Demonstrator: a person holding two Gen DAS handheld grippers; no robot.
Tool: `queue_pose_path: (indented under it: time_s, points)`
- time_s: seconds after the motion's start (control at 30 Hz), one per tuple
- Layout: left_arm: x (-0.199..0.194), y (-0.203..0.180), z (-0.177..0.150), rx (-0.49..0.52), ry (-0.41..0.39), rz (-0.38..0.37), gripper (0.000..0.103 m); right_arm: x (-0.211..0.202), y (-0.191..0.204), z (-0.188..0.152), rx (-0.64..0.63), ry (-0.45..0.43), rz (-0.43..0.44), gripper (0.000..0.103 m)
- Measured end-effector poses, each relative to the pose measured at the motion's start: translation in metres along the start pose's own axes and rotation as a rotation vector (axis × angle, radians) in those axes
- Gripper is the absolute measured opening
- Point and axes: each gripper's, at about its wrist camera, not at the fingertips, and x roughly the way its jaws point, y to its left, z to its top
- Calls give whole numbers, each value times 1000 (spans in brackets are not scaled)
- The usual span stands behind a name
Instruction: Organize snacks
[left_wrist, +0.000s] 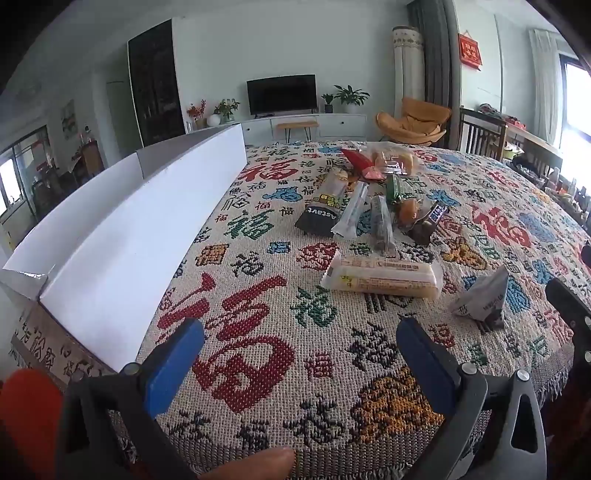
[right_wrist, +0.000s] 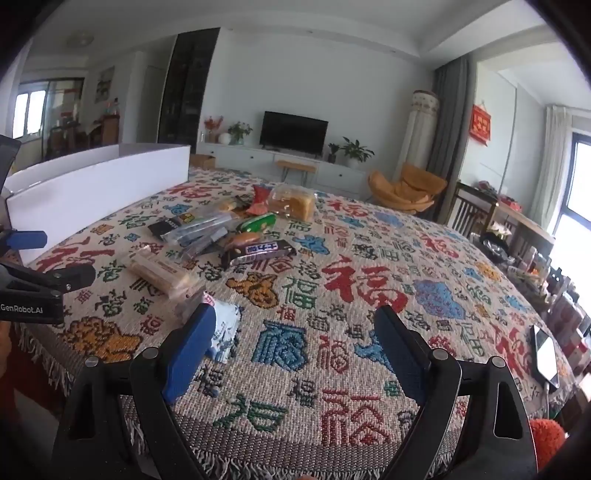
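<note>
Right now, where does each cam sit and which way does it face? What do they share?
Left wrist: on the left gripper at the table's near edge, angled down along open jaws toward the white box and snack pile; a fingertip shows below.
Right wrist: on the right gripper, further right, jaws open over the patterned cloth; the left gripper sits at its left edge.
Shared: box, snack pile, long cracker pack, small white packet, TV.

White "GenRobot.AI" lettering on black body of left gripper (right_wrist: 27, 308). Woven cream tablecloth (right_wrist: 332, 295) repeats the Chinese character "福" in red, blue, green. Dark snack packet w/ yellow label (left_wrist: 320, 218) reads "Astave", seen inverted. Other wrappers: print illegible.
</note>
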Motion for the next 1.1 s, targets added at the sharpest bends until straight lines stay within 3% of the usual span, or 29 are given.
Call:
queue_pose_path:
  time_s: [1.1]
  points:
    - [0, -1, -1, 9, -9, 5, 103, 1, 3, 1, -10, -5, 5, 90]
